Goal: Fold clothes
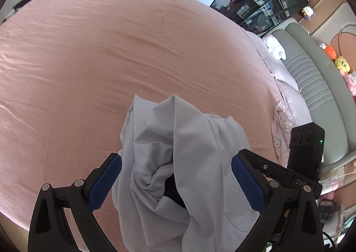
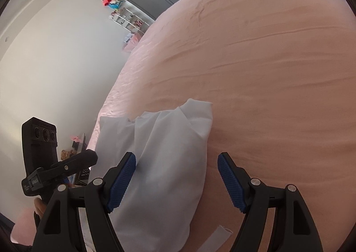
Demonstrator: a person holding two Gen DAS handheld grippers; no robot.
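Lying crumpled on the pink bed sheet, a pale garment sits between both spread grippers.

One garment, one bed, two tools: left, right.

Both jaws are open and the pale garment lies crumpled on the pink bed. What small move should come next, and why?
Probably close the left gripper on the bunched cloth. The garment lies crumpled on the pink sheet between its open jaws, and the right gripper is open too, holding nothing. A fold needs the cloth lifted and spread first.
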